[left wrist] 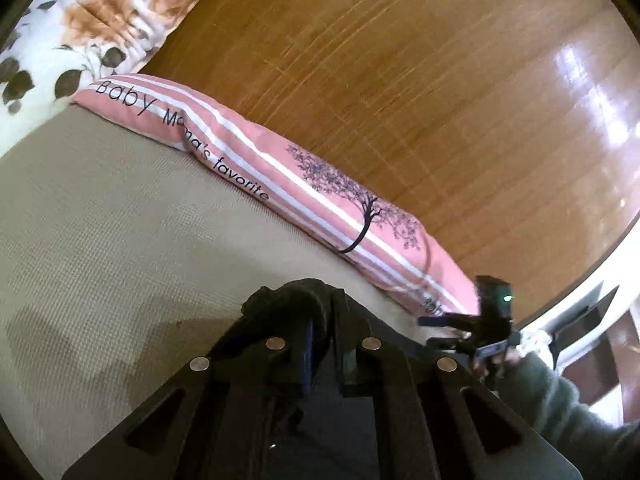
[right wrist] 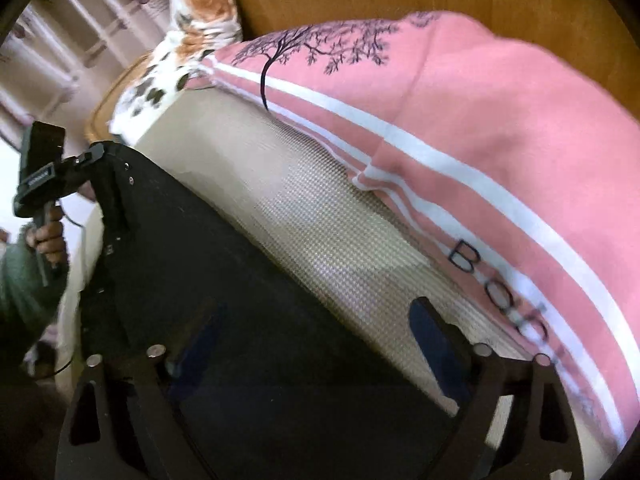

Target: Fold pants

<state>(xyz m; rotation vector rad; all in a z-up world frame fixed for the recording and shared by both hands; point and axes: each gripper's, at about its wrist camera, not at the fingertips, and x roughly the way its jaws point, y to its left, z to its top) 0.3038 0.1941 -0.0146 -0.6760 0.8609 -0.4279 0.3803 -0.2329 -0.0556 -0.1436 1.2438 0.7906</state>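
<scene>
The black pants (right wrist: 200,240) lie on the beige bed cover (right wrist: 320,208), running from upper left to the bottom middle of the right wrist view. My left gripper (left wrist: 320,320) is shut on a bunched edge of the pants (left wrist: 296,296) and holds it raised off the bed. From the right wrist it appears at the far left as the left gripper (right wrist: 94,154), gripping the pants' far end, with a hand (right wrist: 48,240) on its handle. My right gripper (right wrist: 316,316) stands open, one finger over the black cloth and the other over the bed cover, pressing on nothing. It also shows as the right gripper (left wrist: 460,336) low on the right.
A pink striped pillow (left wrist: 320,184) with a tree print lies along the bed's far edge, against a wooden headboard (left wrist: 400,60). A floral pillow (left wrist: 80,20) sits at the upper left. A green sleeve (left wrist: 560,408) shows at lower right.
</scene>
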